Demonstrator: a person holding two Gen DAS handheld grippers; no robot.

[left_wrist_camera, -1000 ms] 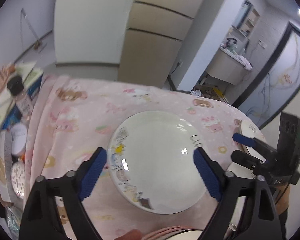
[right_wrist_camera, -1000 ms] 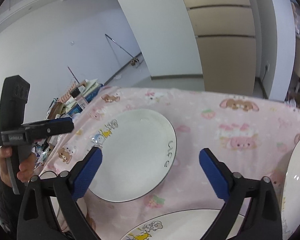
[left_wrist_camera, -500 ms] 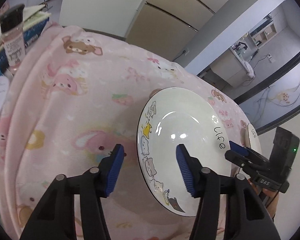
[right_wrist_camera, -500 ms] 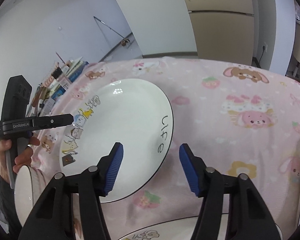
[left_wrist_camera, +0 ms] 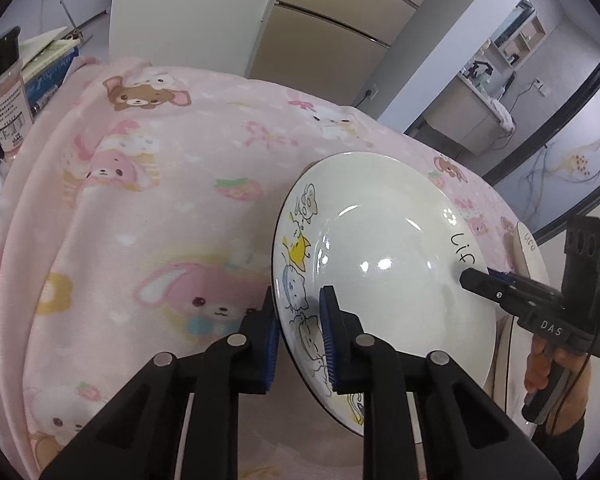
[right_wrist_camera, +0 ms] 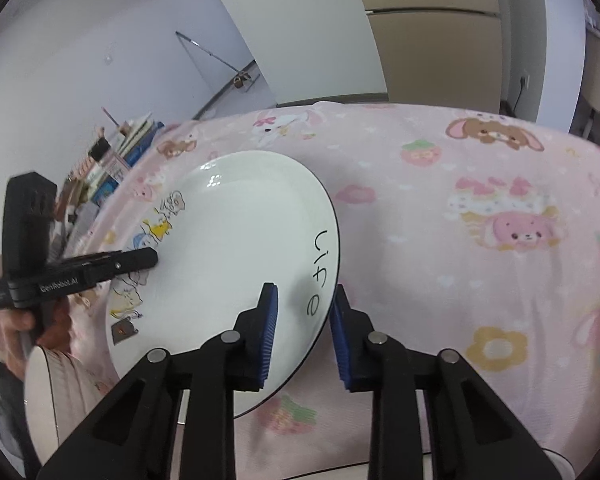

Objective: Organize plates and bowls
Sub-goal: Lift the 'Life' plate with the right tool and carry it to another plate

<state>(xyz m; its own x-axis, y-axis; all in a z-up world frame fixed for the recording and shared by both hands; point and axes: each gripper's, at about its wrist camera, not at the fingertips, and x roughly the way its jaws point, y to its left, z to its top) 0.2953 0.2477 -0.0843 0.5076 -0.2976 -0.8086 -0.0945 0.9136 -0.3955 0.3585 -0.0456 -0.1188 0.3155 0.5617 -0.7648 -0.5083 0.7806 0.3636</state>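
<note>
A white plate with cartoon cats and the word "Life" lies on the pink cartoon tablecloth. My left gripper is shut on its cat-printed rim. My right gripper is shut on the opposite rim by the lettering, and the plate shows in the right wrist view. Each gripper shows in the other's view, the right gripper in the left wrist view and the left gripper in the right wrist view. The plate looks tilted a little off the cloth.
Another plate lies at the right. A white bowl sits at the lower left of the right wrist view. A spice bottle and books stand beyond the table's left edge. Cupboards stand behind.
Both grippers have moved in and closed from open onto opposite rims of the cat plate.
</note>
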